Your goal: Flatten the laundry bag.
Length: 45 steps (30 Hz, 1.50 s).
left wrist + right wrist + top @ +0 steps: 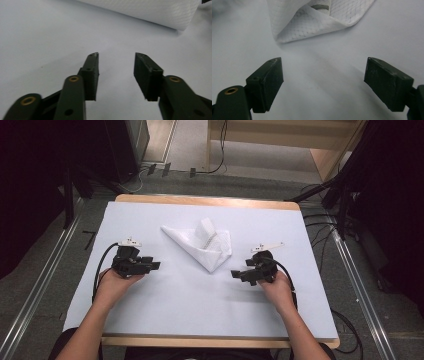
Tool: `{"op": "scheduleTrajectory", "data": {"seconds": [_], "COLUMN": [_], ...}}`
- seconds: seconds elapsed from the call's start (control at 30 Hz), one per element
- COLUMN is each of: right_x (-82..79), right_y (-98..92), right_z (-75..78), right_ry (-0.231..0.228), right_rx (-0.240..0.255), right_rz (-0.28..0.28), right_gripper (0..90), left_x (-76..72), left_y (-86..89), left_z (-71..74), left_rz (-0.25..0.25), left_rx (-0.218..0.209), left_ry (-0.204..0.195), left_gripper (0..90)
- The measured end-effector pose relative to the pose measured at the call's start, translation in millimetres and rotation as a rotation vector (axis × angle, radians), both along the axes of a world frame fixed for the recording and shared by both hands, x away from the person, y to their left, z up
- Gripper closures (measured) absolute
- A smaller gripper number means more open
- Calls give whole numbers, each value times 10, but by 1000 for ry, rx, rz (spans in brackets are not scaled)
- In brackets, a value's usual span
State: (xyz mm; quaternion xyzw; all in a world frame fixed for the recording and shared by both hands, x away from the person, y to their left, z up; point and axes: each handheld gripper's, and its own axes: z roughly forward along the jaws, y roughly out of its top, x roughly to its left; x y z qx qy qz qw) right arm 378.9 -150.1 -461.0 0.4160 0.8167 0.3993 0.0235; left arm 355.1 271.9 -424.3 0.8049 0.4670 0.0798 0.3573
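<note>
here both tools (156, 265) (234, 273) point inward, jaws apart.

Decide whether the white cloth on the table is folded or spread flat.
Folded. The white cloth lies in a rough triangle with layers overlapping, and the right gripper view shows one edge doubled over another.

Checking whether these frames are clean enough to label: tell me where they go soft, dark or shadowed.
High view: white table cover evenly lit, surroundings dark, folded cloth slightly soft. Left gripper view: near jaws blurred, cloth weave sharper. Right gripper view: left gripper's, right gripper's no—its own jaws cast a soft shadow on the cover.
</note>
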Motion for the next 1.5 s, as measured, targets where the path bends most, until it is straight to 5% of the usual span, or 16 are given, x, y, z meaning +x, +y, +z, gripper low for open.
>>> {"op": "scheduleTrajectory", "data": {"seconds": [0.27,0.4,0.5,0.7,0.9,1.17,1.5], "right_x": [-68,-81,-109,-115,-102,-89,-64], "right_y": [-38,-31,-16,24,27,35,86], "right_z": [26,18,38,25,-16,11,77], "right_ry": [-35,-43,-98,-84,-36,-45,-70], "right_rx": [46,38,11,2,-15,-19,-19], "right_rz": [-44,-61,-42,-39,-9,-19,0], "right_gripper": [172,172,175,175,179,192,374], "left_x": [88,111,127,120,121,112,54], "left_y": [-91,-104,-119,-139,-124,-115,-115], "left_z": [-36,-49,-71,-77,-83,-100,-110], "left_rz": [-39,-47,-58,-68,-68,-64,-66], "left_rx": [3,-1,-26,-19,-73,-51,-35], "left_ry": [25,30,43,33,41,39,37], "left_gripper": [461,439,410,403,391,382,370]}}
